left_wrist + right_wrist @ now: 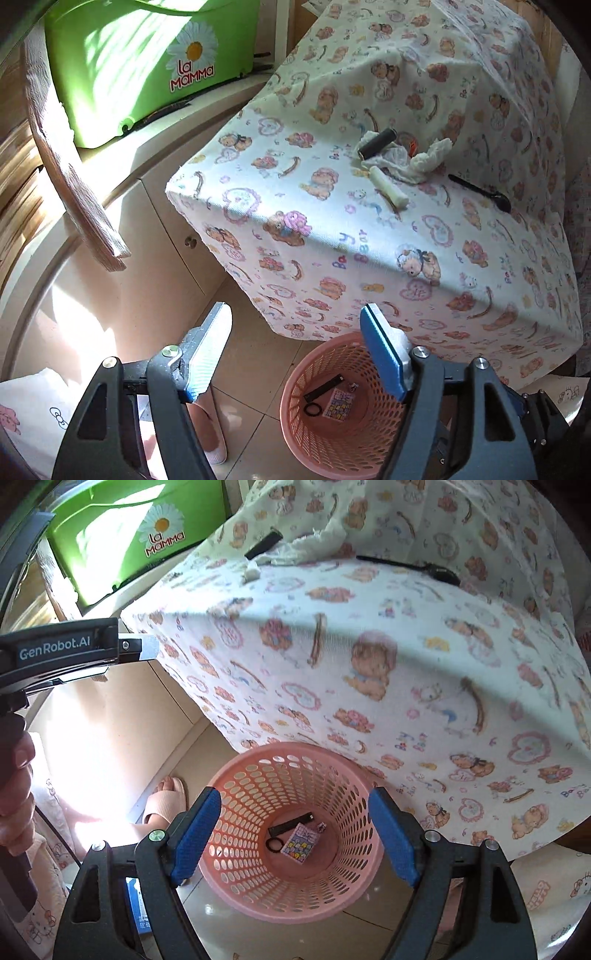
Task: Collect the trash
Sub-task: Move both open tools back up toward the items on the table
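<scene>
Both grippers [295, 321] [295, 808] gape empty over pink basket [236, 886]

Left gripper [295, 350] and right gripper [295, 834] both angled downward, fingers [195, 830] spread wide, nothing between them.

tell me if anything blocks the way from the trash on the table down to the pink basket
Nothing visible does. The tissue pile lies in the open on the tablecloth, and the pink basket stands open-topped on the floor below the table's edge, with only the overhanging cloth beside it.
</scene>
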Demonstrator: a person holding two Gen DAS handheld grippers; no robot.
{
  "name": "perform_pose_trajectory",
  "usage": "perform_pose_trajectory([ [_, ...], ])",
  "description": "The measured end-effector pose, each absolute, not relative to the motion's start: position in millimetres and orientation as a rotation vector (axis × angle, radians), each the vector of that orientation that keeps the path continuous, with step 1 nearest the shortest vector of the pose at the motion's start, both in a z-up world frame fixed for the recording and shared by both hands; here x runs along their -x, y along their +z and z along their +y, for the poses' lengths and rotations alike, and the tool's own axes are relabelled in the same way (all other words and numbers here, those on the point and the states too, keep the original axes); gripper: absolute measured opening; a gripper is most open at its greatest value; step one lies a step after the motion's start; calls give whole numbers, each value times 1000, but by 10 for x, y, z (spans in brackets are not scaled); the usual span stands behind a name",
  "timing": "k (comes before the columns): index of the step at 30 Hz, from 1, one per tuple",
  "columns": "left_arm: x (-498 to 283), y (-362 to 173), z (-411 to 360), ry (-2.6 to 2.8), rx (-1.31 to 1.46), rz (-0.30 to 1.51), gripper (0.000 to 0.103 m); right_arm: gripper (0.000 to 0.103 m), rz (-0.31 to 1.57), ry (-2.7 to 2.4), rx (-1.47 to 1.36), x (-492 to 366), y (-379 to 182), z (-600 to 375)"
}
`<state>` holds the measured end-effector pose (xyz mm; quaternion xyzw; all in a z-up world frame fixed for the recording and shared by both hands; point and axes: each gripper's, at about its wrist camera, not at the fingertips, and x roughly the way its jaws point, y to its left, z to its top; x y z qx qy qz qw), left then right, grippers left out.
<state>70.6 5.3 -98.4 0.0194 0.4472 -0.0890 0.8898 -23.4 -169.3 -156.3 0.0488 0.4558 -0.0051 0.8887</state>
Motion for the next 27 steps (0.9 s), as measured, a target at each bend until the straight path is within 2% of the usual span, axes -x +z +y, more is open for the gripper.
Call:
perform_pose_trajectory([
  [10,-544,-606,102,-145,-61,741,85,84,729,-84,-85,411,-982,-1802],
  [19,-505,-557,74,-153,-62,710,97,84,647,-139,-73,434,-812,-1935],
  [27,-477,-594,-4,-182,-89,709,97,85,610,-168,-92,440,-719,-2046],
])
